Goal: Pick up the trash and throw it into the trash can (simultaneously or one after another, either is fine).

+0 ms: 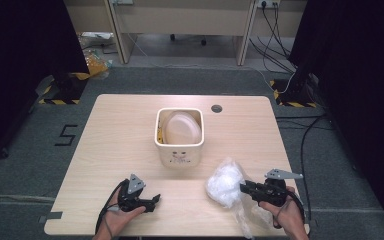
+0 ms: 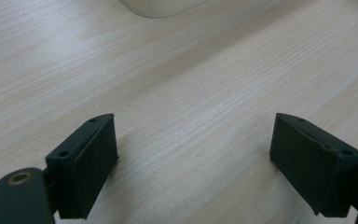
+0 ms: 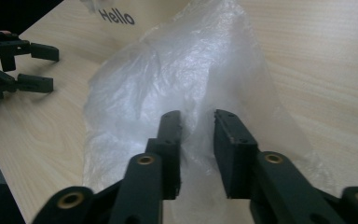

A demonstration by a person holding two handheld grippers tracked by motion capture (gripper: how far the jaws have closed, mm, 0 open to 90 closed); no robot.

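Note:
A crumpled clear plastic bag [image 1: 225,182] lies on the wooden table [image 1: 125,145] at the front right. My right gripper [image 1: 242,188] reaches into it from the right. In the right gripper view its jaws stand close together [image 3: 198,135] with a fold of the bag [image 3: 177,70] pinched between the pads. My left gripper [image 1: 156,199] rests at the front left, pointing right. Its jaws are wide apart [image 2: 193,154] over bare wood, nothing between them. A square white bin [image 1: 180,155] stands mid-table with a pale round thing [image 1: 182,127] inside.
The bin carries the word "Hello" on its wall [image 3: 116,16], and its base shows at the top of the left gripper view [image 2: 161,7]. A dark round grommet [image 1: 216,108] sits in the table's far edge. Cables and striped stand feet lie on the floor beyond.

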